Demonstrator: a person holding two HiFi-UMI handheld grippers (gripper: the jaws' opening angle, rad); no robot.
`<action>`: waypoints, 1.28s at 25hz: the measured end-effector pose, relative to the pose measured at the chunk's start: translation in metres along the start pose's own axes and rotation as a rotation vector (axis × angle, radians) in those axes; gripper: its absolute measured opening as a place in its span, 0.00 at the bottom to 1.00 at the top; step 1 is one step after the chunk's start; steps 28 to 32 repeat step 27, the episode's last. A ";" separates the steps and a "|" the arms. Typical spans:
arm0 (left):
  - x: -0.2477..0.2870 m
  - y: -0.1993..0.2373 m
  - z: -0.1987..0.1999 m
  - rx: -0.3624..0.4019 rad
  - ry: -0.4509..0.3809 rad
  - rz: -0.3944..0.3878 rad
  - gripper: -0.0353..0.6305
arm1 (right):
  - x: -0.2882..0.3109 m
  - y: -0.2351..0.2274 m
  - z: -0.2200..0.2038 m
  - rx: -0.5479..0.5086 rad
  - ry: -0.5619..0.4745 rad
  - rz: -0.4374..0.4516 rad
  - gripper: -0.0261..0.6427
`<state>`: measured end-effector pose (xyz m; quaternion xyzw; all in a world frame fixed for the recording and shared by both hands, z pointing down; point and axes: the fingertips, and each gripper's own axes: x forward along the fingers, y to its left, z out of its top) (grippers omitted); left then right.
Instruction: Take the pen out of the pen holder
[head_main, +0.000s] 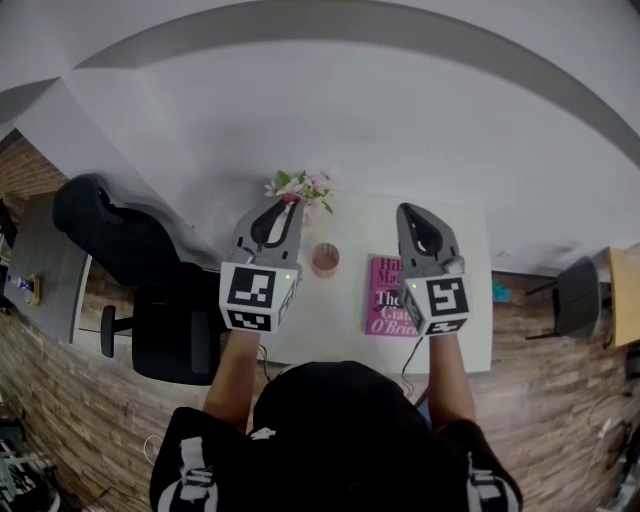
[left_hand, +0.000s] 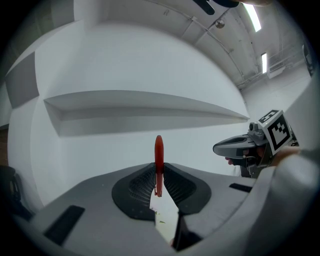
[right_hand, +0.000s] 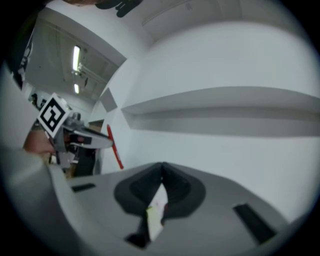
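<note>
My left gripper (left_hand: 159, 169) is shut on a red pen (left_hand: 158, 160), which stands upright between its pads and pokes out above them. In the head view the left gripper (head_main: 285, 204) is held up level over the white table (head_main: 470, 340), with the pen's red tip (head_main: 289, 198) at its jaws. The brown pen holder (head_main: 325, 258) stands on the table between the two grippers, apart from both. My right gripper (head_main: 412, 213) is raised level beside it. Its jaws (right_hand: 161, 168) meet at the tips with nothing between them. From the right gripper view the pen (right_hand: 114, 148) shows in the left gripper (right_hand: 92, 141).
A pink book (head_main: 389, 295) lies on the table under the right gripper. A small bunch of flowers (head_main: 300, 186) stands at the table's far edge. A black office chair (head_main: 140, 270) is to the left of the table. A white wall with a ledge (left_hand: 140, 107) is ahead.
</note>
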<state>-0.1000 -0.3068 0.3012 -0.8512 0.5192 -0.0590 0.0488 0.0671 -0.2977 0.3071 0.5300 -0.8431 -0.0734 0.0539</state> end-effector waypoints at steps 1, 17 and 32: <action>-0.001 -0.001 0.000 0.000 0.000 -0.001 0.14 | -0.001 0.000 0.000 0.000 0.002 -0.001 0.09; 0.003 -0.007 -0.007 0.025 0.011 0.003 0.14 | 0.003 0.001 -0.002 -0.007 0.009 0.002 0.09; 0.004 -0.010 -0.010 0.026 0.013 -0.016 0.14 | 0.006 0.004 -0.005 -0.016 0.021 0.007 0.09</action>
